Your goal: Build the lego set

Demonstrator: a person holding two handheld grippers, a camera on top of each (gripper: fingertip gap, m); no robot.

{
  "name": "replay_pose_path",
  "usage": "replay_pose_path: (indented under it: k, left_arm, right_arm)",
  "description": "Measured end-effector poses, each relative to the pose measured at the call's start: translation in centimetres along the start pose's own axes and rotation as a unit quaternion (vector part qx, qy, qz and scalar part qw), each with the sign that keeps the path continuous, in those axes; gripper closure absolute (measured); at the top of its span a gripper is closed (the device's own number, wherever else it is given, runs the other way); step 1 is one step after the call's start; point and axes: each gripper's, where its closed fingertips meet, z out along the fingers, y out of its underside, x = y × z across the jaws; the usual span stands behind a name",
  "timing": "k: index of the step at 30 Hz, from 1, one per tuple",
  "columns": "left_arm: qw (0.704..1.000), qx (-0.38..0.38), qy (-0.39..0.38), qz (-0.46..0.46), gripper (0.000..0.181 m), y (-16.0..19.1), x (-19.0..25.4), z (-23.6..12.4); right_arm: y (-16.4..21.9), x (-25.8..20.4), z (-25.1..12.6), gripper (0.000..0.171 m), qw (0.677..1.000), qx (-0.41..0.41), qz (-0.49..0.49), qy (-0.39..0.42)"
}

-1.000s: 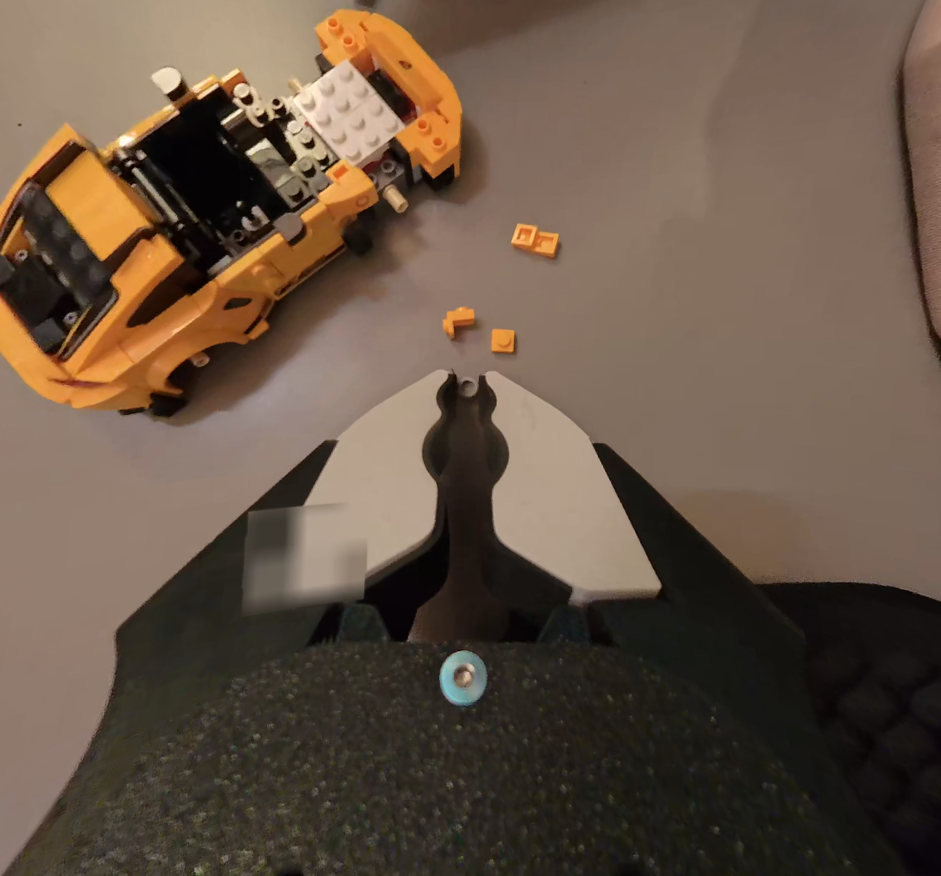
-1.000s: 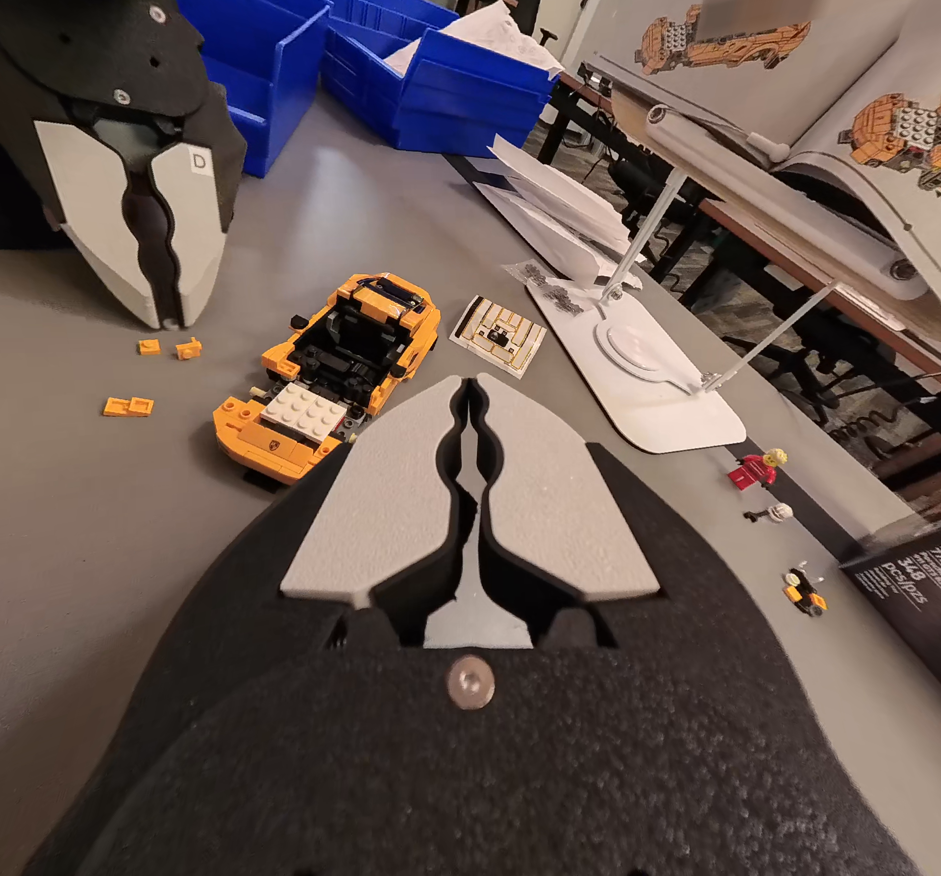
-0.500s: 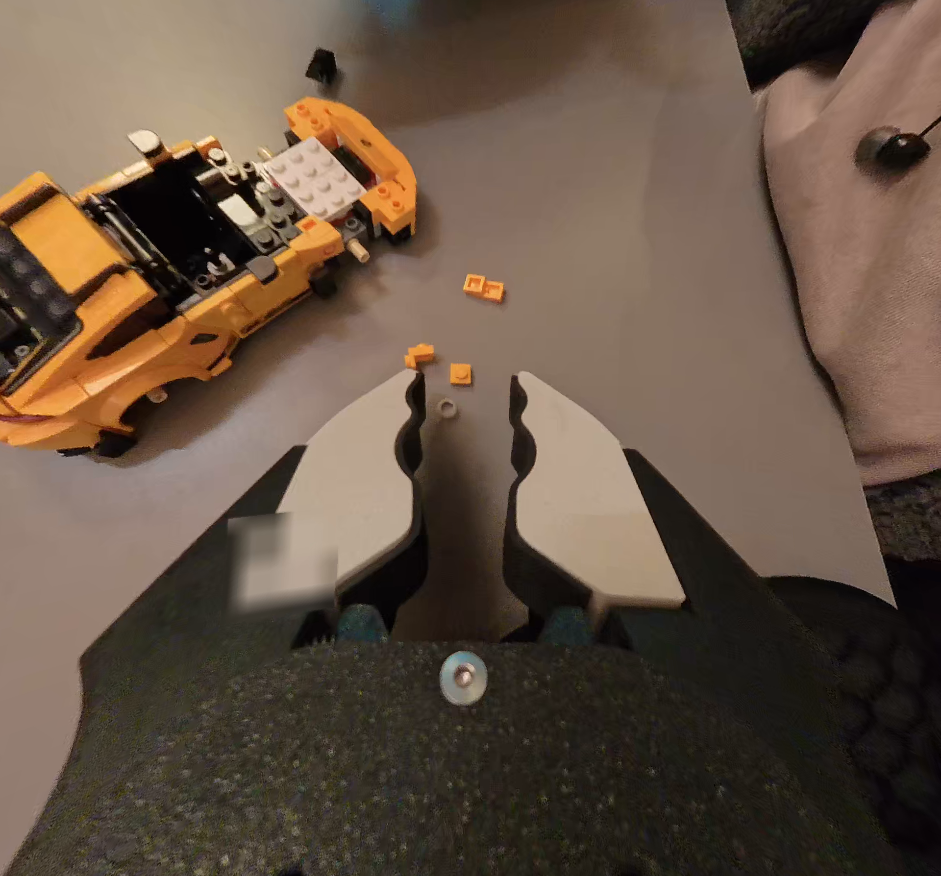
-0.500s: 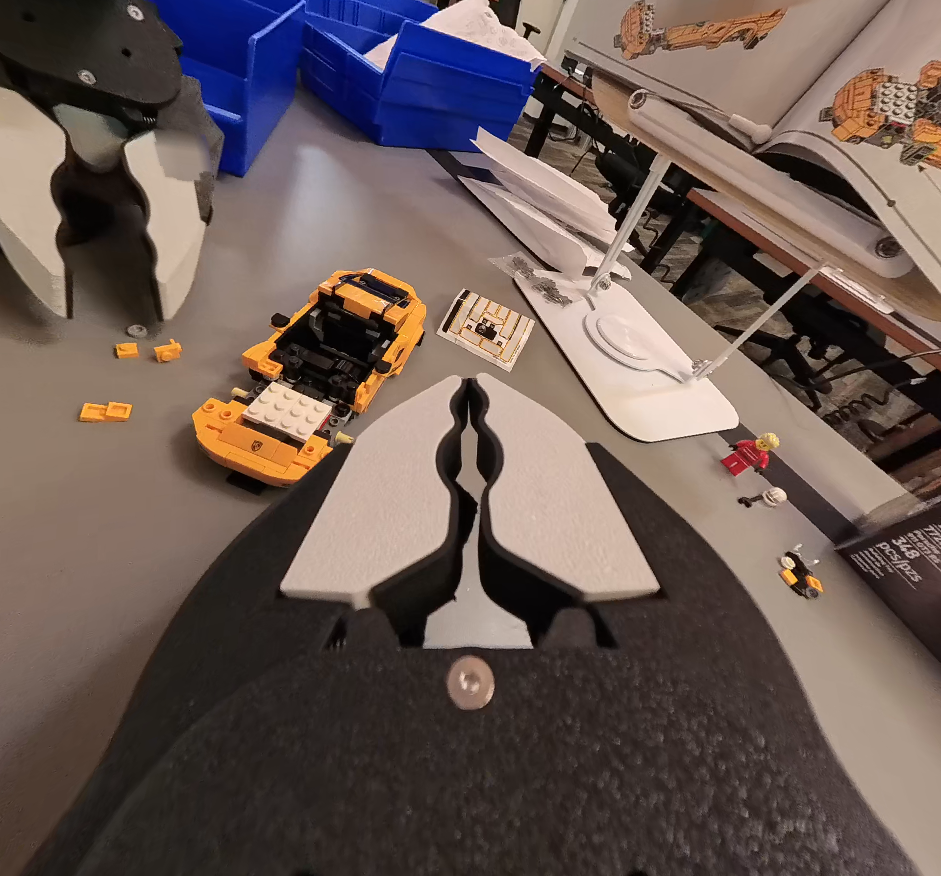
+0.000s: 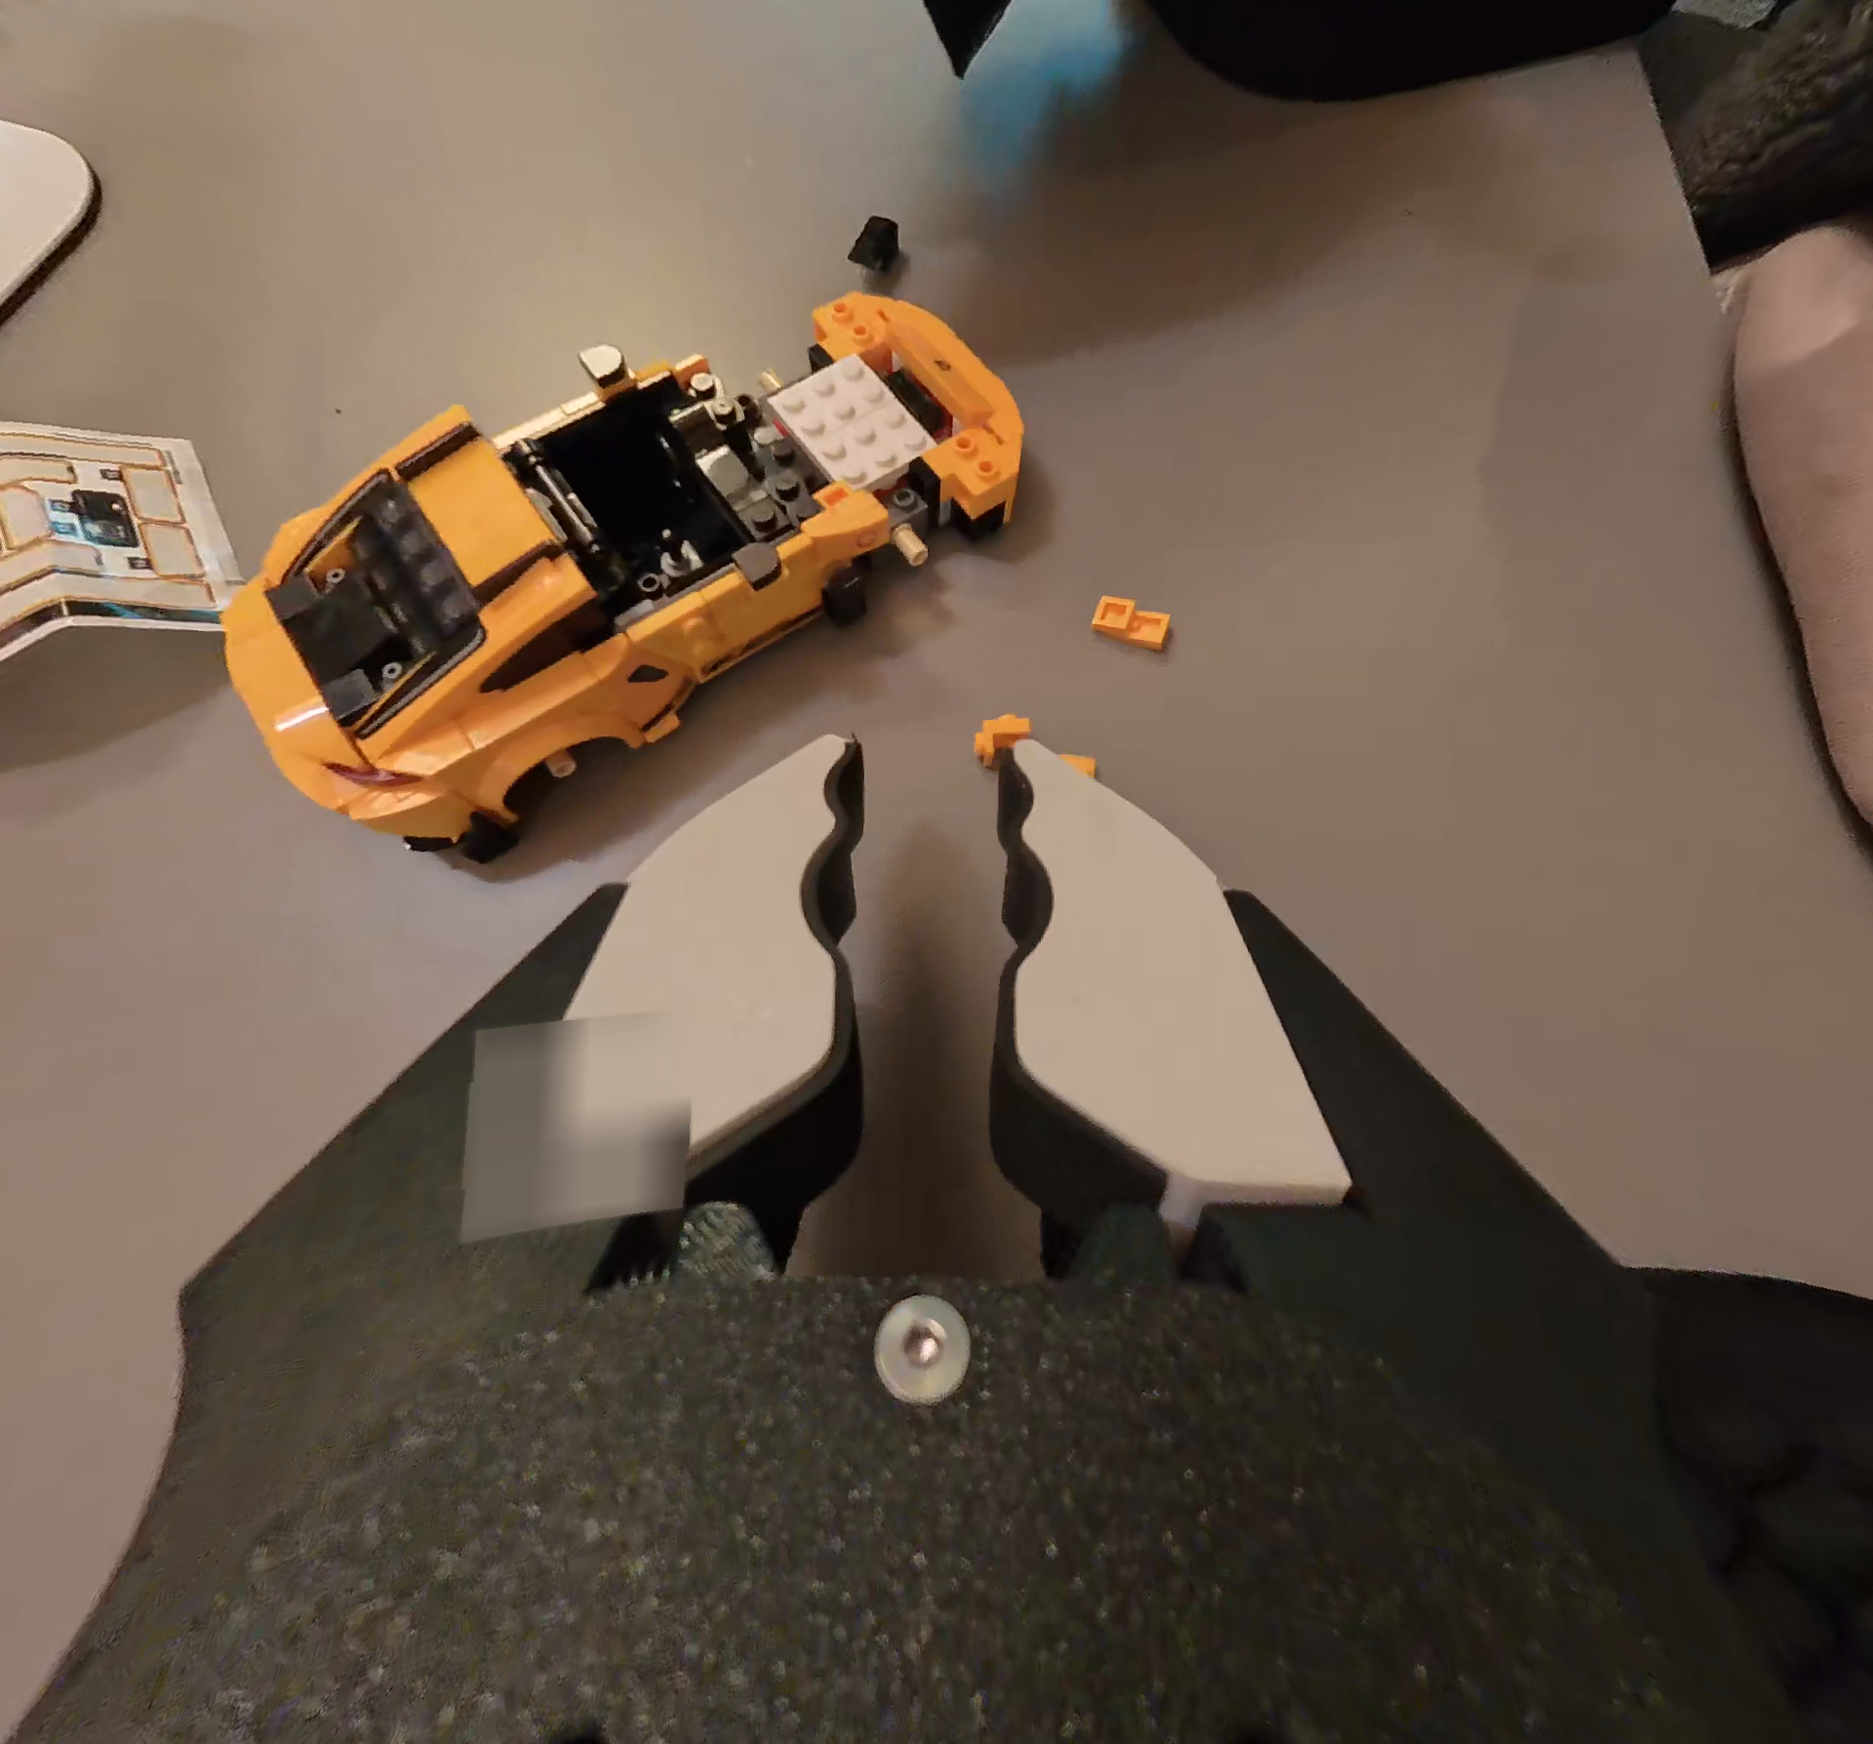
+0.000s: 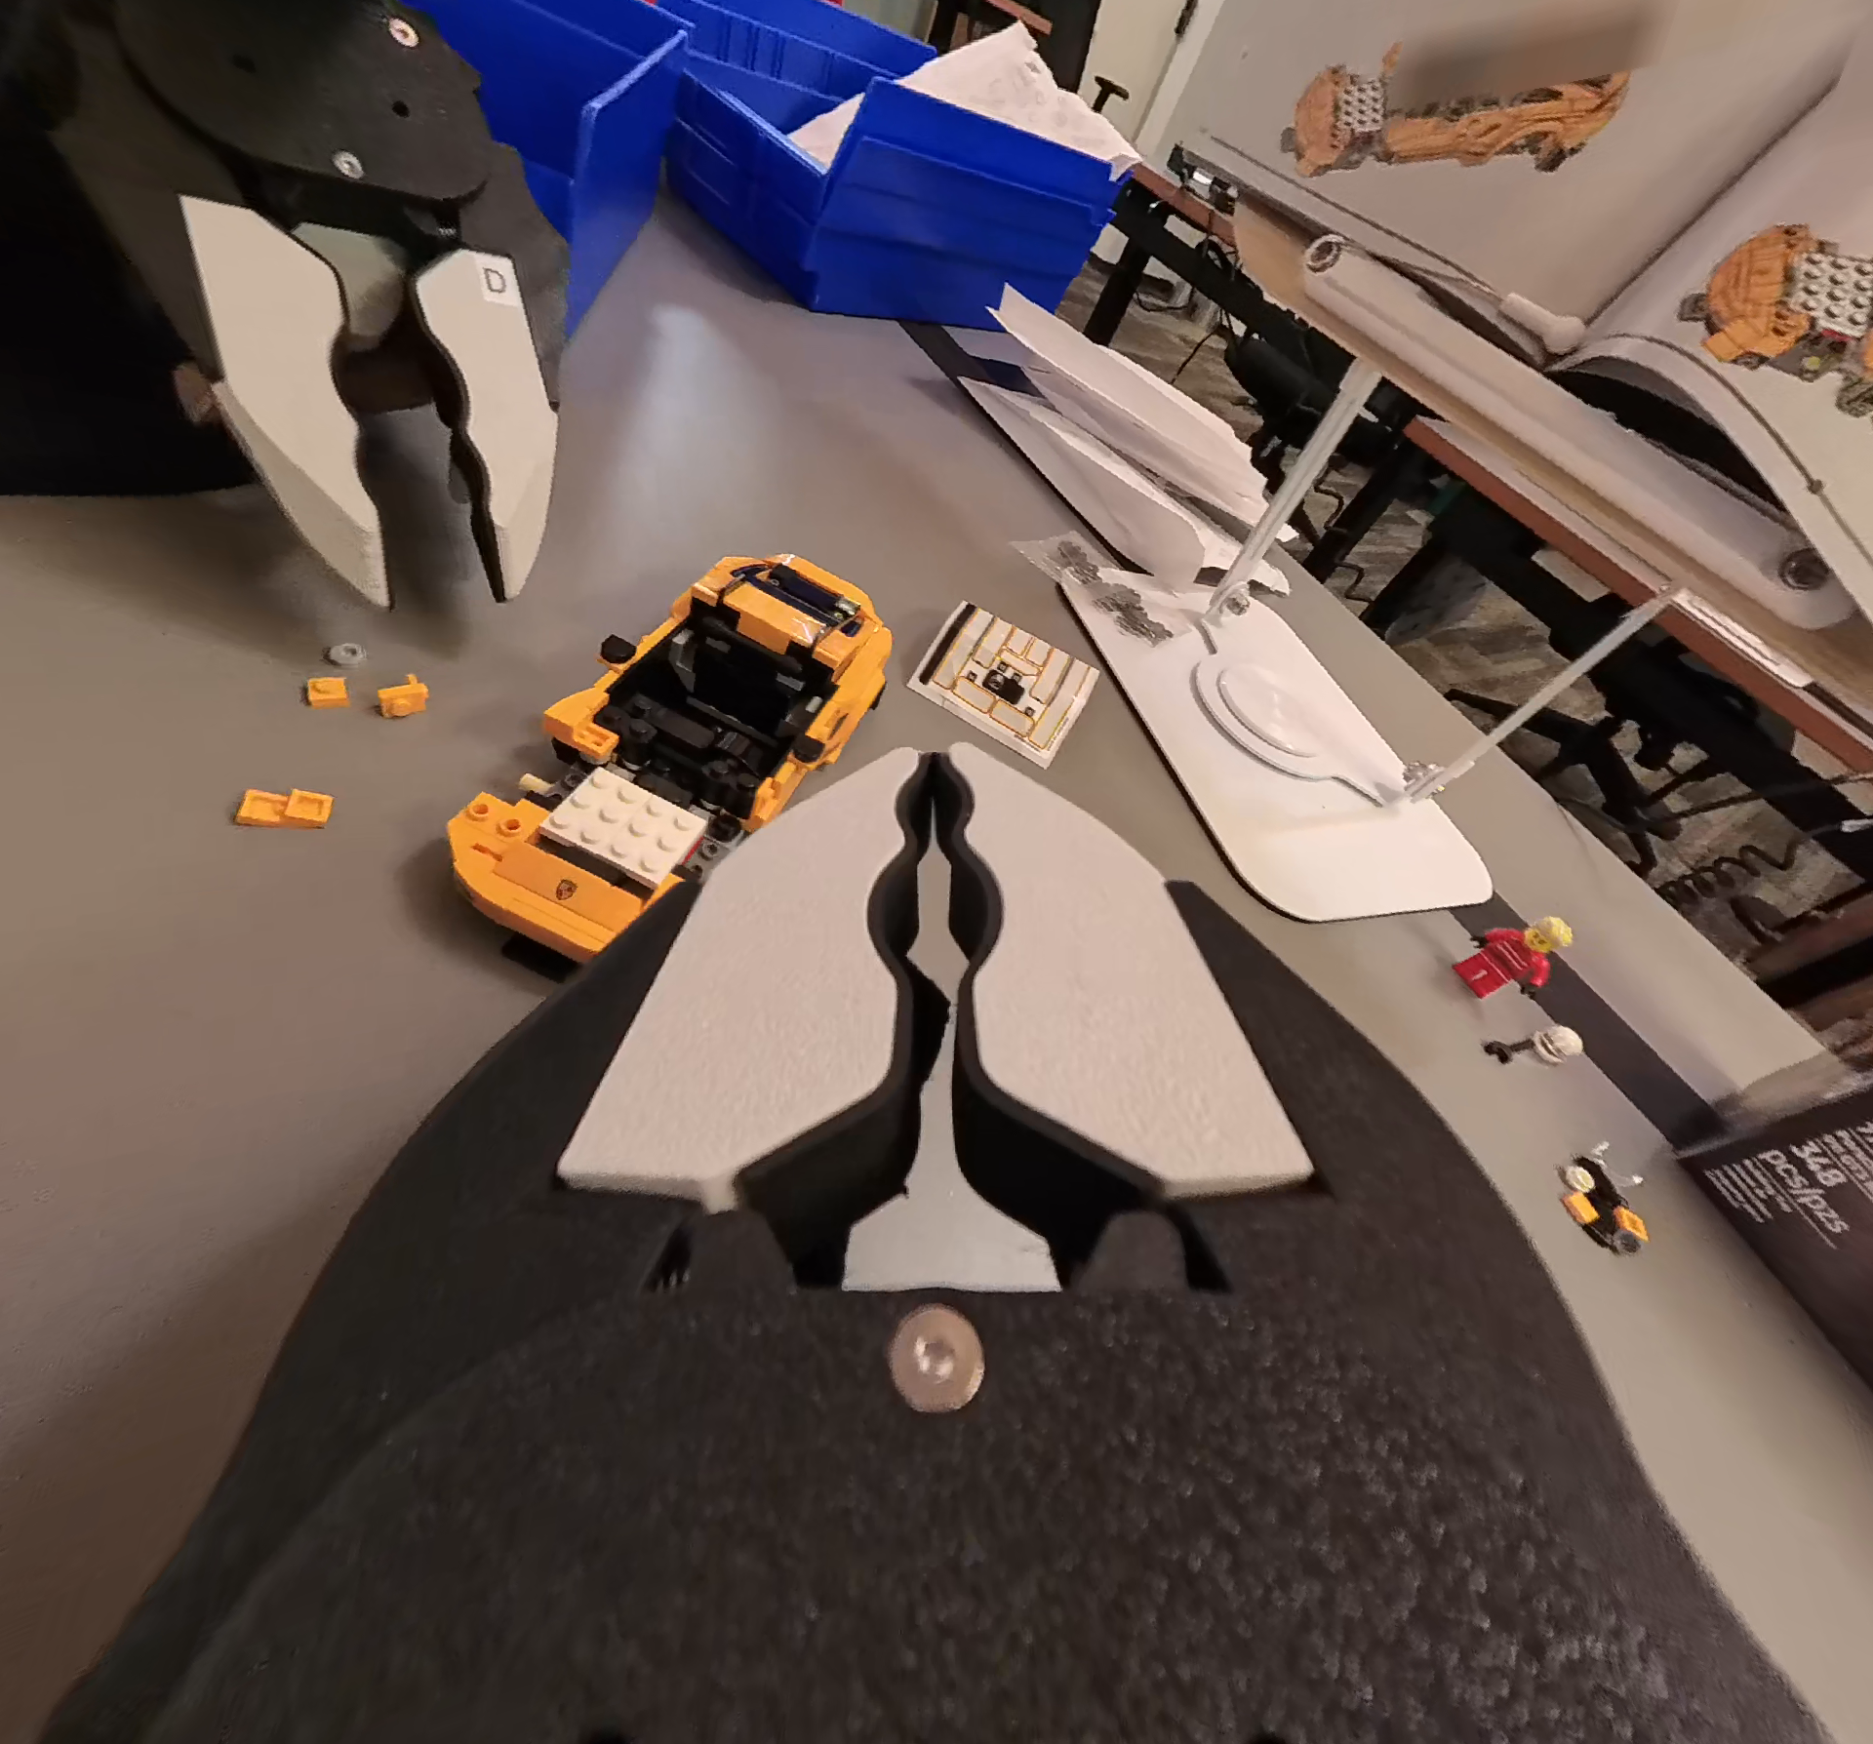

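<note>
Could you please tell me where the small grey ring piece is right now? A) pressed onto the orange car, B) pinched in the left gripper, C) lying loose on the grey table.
C: the small grey ring lies on the grey table below the open left gripper.

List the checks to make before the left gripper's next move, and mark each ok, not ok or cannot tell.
1. Left gripper open: ok.
2. It holds nothing: ok.
3. Grey ring lies free on the table, apart from the orange pieces: ok.
4. Car upright, its grey plate uncovered: ok.
5. Right gripper open to steady the car: not ok, it is shut and empty.
6. Which piece goes on next: cannot tell.
</note>
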Motion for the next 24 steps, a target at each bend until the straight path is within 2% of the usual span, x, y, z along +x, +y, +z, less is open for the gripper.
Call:
replay_pose_path:
  k: [8,13,22,24]
  left_arm:
    - [0.998,-0.027,0.052,0.028,0.163,0.7,2.2,0.2]
    - [0.999,-0.027,0.019,0.029,0.162,0.4,1.5,1.3]
    - [0.998,-0.059,0.002,0.035,0.177,0.9,1.1,2.5]
    - [0.997,-0.062,-0.026,0.043,0.177,0.6,0.4,2.5]
  right_arm:
    - [0.0,-0.5,0.1,0.171,1.000,-0.002,-0.009,-0.011]
    - [0.3,-0.7,0.3,0.171,1.000,-0.009,-0.006,-0.017]
    - [0.3,-1.4,0.7,0.171,1.000,-0.009,-0.003,-0.028]
    - [-0.3,-2.1,0.8,0.171,0.999,-0.004,-0.007,-0.036]
